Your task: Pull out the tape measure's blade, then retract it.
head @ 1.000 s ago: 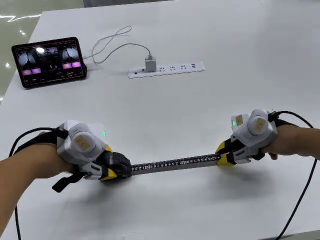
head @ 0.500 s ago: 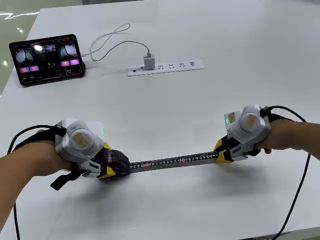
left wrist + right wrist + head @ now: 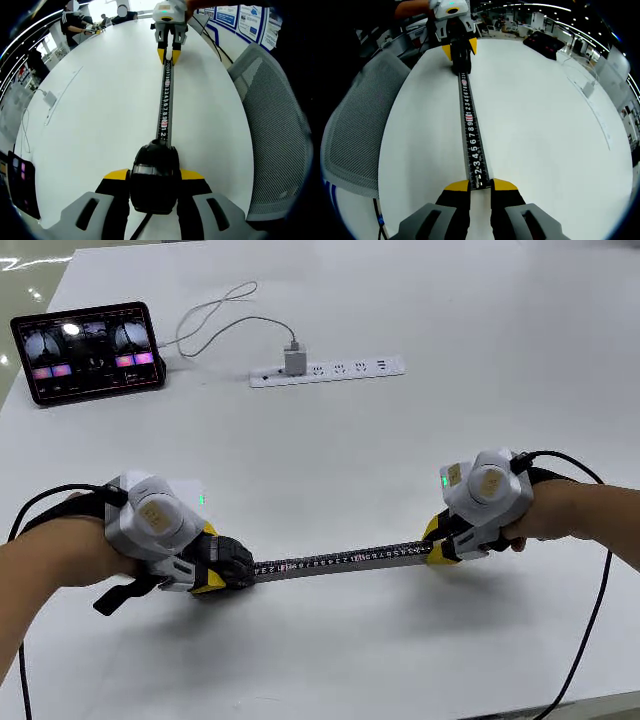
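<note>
The black tape measure case [image 3: 229,562] [image 3: 155,172] sits between the jaws of my left gripper [image 3: 212,567] [image 3: 155,186], which is shut on it. Its numbered blade [image 3: 340,560] [image 3: 165,97] [image 3: 470,130] is pulled out across the white table [image 3: 400,440] to my right gripper [image 3: 436,542] [image 3: 479,186], which is shut on the blade's tip. In the left gripper view the right gripper [image 3: 169,50] shows at the blade's far end; in the right gripper view the left gripper [image 3: 457,50] holds the case.
A tablet [image 3: 88,351] with a lit screen lies at the table's far left. A white power strip [image 3: 327,371] with a plugged-in charger and cable lies behind the blade. A grey mesh chair [image 3: 272,135] stands at the table's near edge.
The grippers have come closer together, so less of the blade is out. The head camera has shifted a little.
</note>
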Motion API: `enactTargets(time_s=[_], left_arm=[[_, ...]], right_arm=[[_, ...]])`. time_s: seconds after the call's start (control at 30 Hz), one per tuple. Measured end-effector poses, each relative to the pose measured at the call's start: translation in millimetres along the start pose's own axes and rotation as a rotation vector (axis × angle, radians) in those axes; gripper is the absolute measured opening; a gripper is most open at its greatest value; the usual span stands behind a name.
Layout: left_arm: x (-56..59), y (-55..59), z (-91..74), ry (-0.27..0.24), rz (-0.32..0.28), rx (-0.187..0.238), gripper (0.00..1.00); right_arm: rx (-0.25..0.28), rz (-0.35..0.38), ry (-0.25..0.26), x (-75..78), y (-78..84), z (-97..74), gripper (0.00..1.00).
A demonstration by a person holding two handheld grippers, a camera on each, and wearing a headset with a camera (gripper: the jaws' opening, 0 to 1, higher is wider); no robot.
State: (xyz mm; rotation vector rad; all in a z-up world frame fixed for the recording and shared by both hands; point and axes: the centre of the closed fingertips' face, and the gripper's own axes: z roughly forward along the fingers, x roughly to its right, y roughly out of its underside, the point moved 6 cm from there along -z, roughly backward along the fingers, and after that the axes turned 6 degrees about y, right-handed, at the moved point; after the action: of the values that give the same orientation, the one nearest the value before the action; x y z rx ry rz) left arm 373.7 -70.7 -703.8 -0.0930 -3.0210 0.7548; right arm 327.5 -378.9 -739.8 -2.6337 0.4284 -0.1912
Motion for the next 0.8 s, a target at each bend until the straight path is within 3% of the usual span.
enactTargets(time_s=[0.13,0.27,0.47,0.57,0.63,0.8], left_arm=[[-0.9,1.3,-0.4,0.008,0.002,0.005,0.32],[-0.6,2.2,0.5,0.008,0.012,0.013,0.33],[1.2,0.6,-2.6,0.023,0.028,0.005,0.32],[4.9,0.3,-4.1,0.062,-0.005,0.019,0.39],[5.7,2.3,-4.7,0.067,-0.006,0.009,0.47],[2.6,8.4,-8.9,0.062,-0.019,-0.005,0.54]], right_arm=[[0.004,-0.01,-0.006,0.1,-0.2,0.2,0.11],[0.019,0.049,-0.004,-2.9,-0.7,-1.6,0.12],[0.01,0.009,0.003,-6.7,-2.5,-2.5,0.12],[0.002,-0.02,0.0,-7.6,-3.4,-2.9,0.12],[-0.002,-0.032,-0.009,-6.9,-3.2,-3.4,0.14],[-0.013,-0.043,-0.011,-6.7,-3.3,-3.7,0.18]])
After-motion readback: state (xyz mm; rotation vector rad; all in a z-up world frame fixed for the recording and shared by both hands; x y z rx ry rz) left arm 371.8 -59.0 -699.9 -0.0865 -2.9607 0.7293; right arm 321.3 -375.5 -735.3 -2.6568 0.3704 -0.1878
